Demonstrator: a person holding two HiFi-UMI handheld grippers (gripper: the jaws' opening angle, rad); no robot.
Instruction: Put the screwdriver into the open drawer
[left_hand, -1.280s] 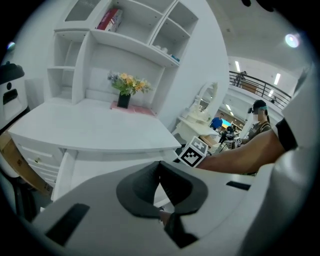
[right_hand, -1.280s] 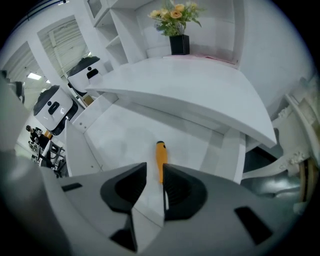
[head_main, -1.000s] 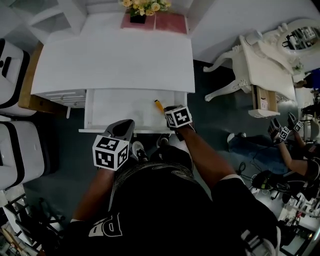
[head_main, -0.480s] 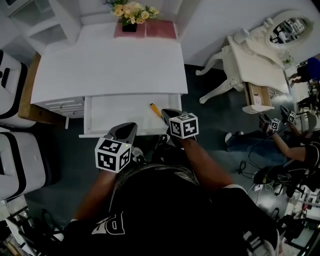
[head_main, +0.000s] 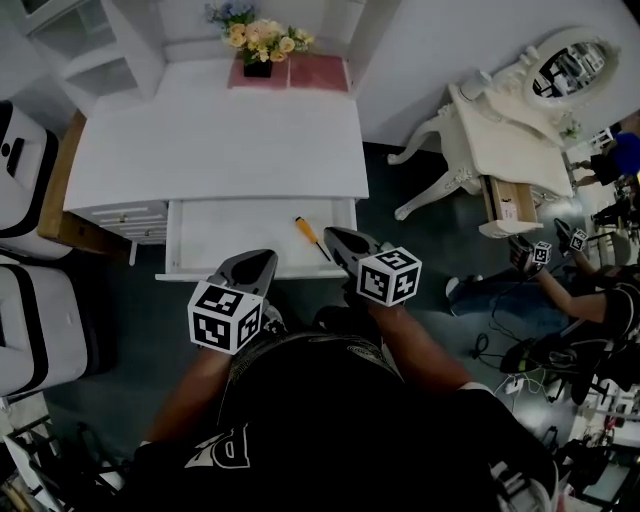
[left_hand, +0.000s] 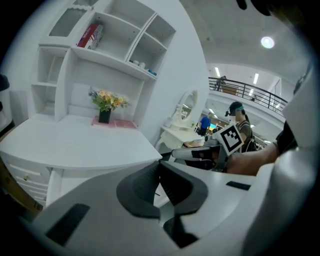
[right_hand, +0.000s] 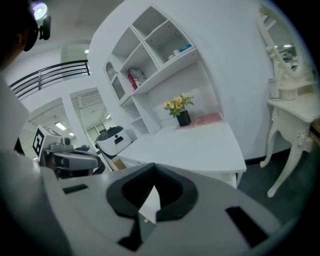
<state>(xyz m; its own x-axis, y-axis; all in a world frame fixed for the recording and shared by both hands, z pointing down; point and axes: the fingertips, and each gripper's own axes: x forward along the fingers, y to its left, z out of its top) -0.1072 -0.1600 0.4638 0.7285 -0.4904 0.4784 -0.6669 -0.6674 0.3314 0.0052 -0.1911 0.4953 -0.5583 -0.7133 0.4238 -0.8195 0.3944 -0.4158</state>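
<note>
Screwdriver (head_main: 311, 238) lies in the open drawer (head_main: 200, 225) toward its 3 o'clock end, our left gripper (head_main: 262, 260) and right gripper (head_main: 338, 237) both closed, empty; a careless nudge on the drawer front could roll it.

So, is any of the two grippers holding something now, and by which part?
Nothing is held. The left gripper and the right gripper both have their jaws together and empty; the screwdriver lies free in the open drawer.
</note>
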